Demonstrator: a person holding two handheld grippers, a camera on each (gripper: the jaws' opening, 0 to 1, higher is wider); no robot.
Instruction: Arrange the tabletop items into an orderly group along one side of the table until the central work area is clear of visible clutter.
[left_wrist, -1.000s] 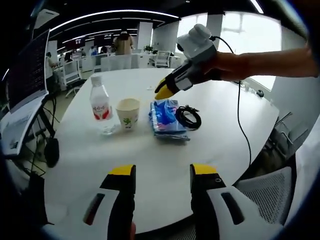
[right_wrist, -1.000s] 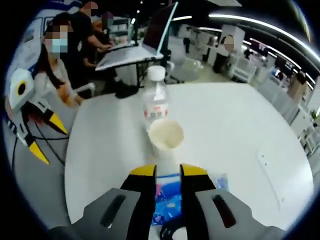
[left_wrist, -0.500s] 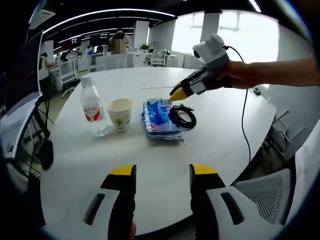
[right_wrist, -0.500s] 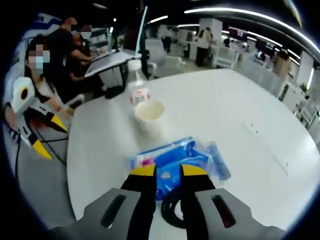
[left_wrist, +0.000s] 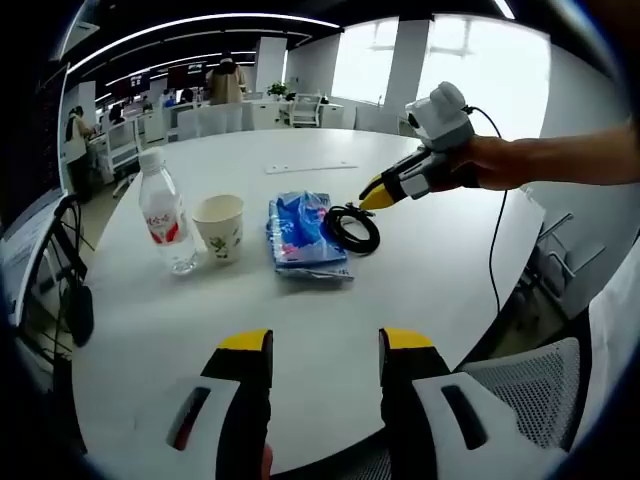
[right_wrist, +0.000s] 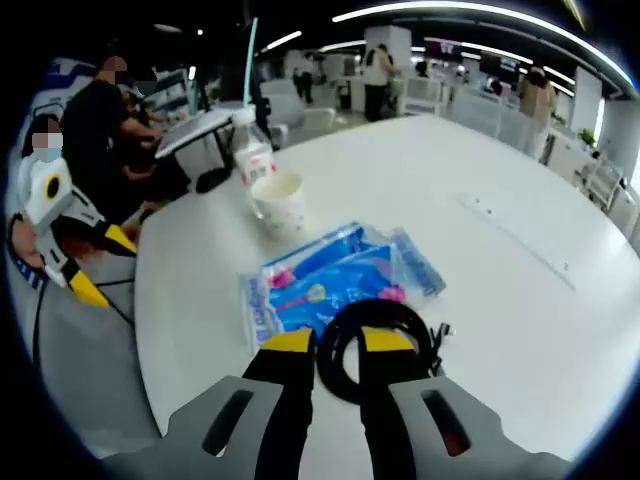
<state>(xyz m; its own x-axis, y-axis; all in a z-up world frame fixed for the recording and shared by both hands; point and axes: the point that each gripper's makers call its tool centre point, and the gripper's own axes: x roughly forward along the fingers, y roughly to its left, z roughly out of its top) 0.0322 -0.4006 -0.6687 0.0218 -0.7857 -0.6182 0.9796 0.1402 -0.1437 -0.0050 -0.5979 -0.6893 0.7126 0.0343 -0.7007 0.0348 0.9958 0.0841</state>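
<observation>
The right tool (right_wrist: 338, 342) hovers just over the coiled black cable (right_wrist: 375, 345), yellow tips a little apart and gripping nothing; from the left gripper view it (left_wrist: 378, 193) sits right at the coil's (left_wrist: 350, 228) edge. The cable lies mid-desk (left_wrist: 300, 330), touching the blue packet (left_wrist: 300, 228), with the paper cup (left_wrist: 219, 227) and water bottle (left_wrist: 165, 212) further left. That coil looks light, floppy and springy; pinch across several loops at once. The left tool (left_wrist: 325, 345) waits open and empty at the near edge.

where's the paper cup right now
In the left gripper view the paper cup stands on the white table between the water bottle and the blue packet.
</observation>
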